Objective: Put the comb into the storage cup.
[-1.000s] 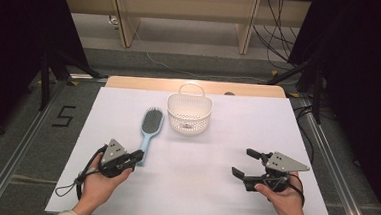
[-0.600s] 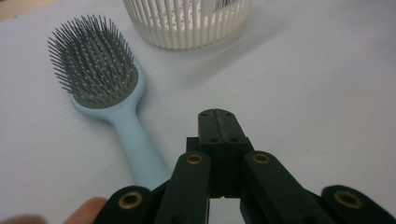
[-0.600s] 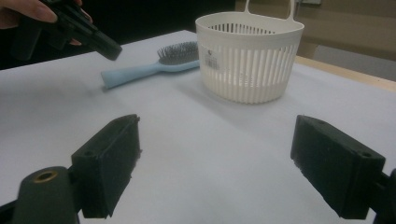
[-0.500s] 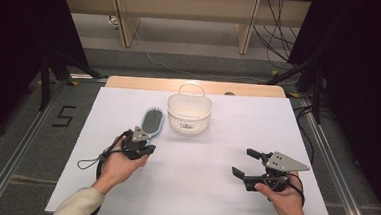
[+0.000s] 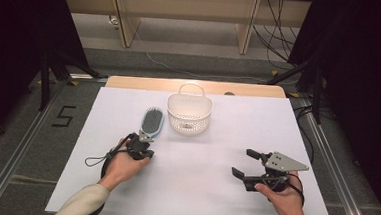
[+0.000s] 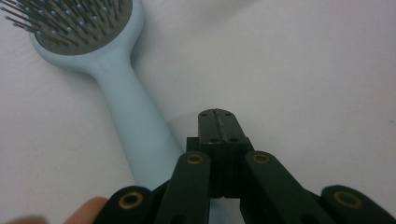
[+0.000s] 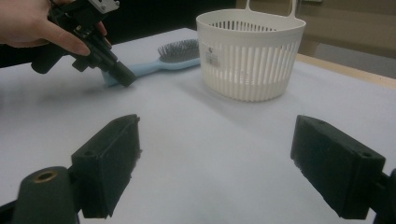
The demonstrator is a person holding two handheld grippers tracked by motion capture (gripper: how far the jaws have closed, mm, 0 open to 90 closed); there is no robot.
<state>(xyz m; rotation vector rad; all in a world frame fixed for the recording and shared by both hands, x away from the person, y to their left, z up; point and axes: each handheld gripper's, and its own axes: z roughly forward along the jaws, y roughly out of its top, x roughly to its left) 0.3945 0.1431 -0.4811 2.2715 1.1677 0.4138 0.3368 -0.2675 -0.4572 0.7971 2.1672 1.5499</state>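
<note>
A light blue hairbrush (image 5: 152,121) lies bristles up on the white table, left of a white slotted basket (image 5: 189,116) with a handle. My left gripper (image 5: 142,145) is tilted down at the near end of the brush handle, jaws shut with nothing between them. In the left gripper view the shut tips (image 6: 217,115) sit just right of the handle (image 6: 135,126), close over the table. In the right gripper view the left gripper (image 7: 122,76) points down beside the brush (image 7: 173,52). My right gripper (image 5: 243,162) rests at the near right, open and empty (image 7: 215,158).
The white tabletop (image 5: 198,188) stretches bare between the two hands. The basket (image 7: 250,56) stands upright near the far middle, with a wooden strip (image 5: 130,82) along the far edge. Metal rails and dark floor flank the table.
My left hand has moved away from the near edge and rightward, and has dipped, bringing the shut gripper to the brush handle's end. The right hand has stayed put.
</note>
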